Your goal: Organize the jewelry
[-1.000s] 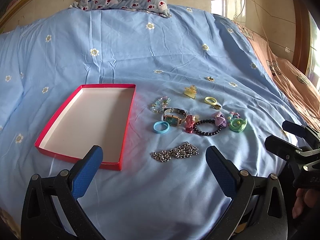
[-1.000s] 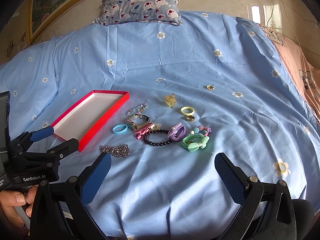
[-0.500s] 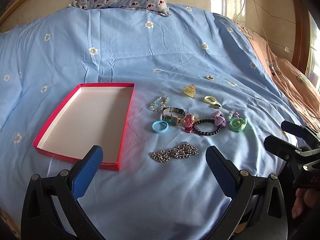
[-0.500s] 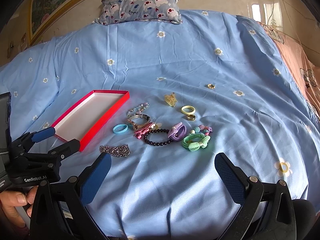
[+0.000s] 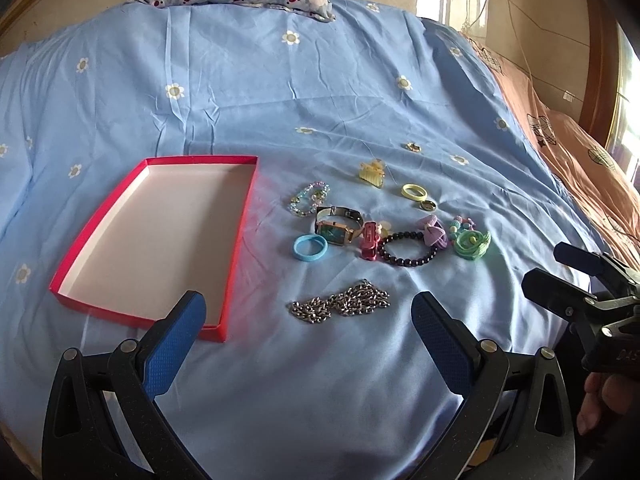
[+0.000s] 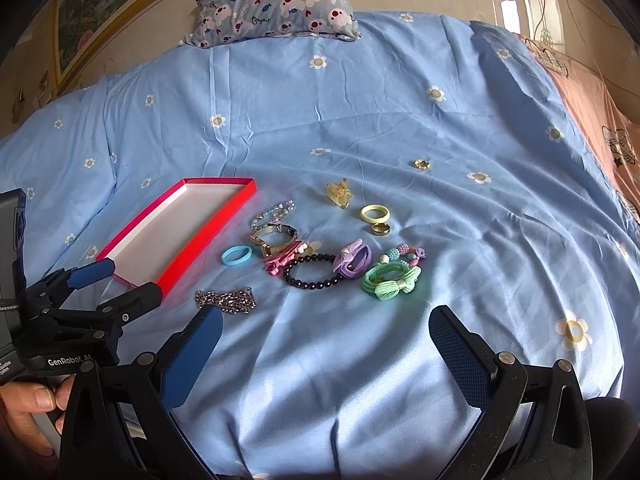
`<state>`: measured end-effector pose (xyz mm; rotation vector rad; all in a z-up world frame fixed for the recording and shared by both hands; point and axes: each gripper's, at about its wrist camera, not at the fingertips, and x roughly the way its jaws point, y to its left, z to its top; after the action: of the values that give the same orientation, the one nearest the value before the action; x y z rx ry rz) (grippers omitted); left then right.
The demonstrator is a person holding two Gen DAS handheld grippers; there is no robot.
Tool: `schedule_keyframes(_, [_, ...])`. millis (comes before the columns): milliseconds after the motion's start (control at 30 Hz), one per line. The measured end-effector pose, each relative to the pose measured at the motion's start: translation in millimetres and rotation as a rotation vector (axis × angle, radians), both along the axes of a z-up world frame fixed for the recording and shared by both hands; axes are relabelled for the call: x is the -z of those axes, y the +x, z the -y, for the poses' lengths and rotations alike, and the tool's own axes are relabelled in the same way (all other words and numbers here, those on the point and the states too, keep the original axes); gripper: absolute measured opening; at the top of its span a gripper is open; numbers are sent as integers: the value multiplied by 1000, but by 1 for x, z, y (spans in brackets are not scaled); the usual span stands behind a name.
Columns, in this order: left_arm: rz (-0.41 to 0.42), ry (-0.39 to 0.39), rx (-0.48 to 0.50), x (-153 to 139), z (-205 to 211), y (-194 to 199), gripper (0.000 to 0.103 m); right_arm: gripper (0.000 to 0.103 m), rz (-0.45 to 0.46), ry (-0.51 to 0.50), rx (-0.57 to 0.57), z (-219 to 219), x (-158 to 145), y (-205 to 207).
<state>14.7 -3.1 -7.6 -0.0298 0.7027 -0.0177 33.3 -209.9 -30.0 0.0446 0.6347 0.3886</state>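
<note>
Both tongs spread wide, empty; left gripper (image 5: 308,320) nearest chain (image 5: 340,305); pinch a bunched clump, lift clear, drop in tray (image 5: 236,236).

Left gripper (image 5: 308,344): black plastic frame, silver round screws, bumpy blue finger pads (image 5: 174,346).
Right gripper (image 6: 324,356): same black frame, same blue pads.
Marking: white "GenRobot" letters on the left gripper's black body.

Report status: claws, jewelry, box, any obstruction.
Left claw open, empty; right claw open, empty. Jewelry, including silver chain, all on the blue sheet; red box holds nothing. Nothing in the way.
</note>
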Motion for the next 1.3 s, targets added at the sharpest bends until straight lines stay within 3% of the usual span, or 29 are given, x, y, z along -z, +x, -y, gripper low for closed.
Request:
schedule_keyframes(333, [-57, -32, 17, 9, -10, 26, 100, 98, -47, 20, 14, 11, 10, 22])
schedule_keyframes(600, [-99, 6, 67, 17, -6, 69, 87, 78, -102, 26, 22, 17, 23, 51])
schedule_keyframes(967, [-205, 17, 93, 45, -11, 120, 81, 68, -171, 8, 47, 19, 42, 92])
schedule_keyframes(1100, [-246, 6, 98, 56, -10, 133, 73, 54, -201, 11, 54, 21, 51, 101])
schedule_keyframes(1267, [-270, 4, 110, 65, -8, 141, 51, 32, -215, 4, 62, 23, 55, 109])
schedule_keyframes(1300, [-267, 1, 118, 65, -7, 141, 47, 24, -216, 2, 62, 24, 55, 110])
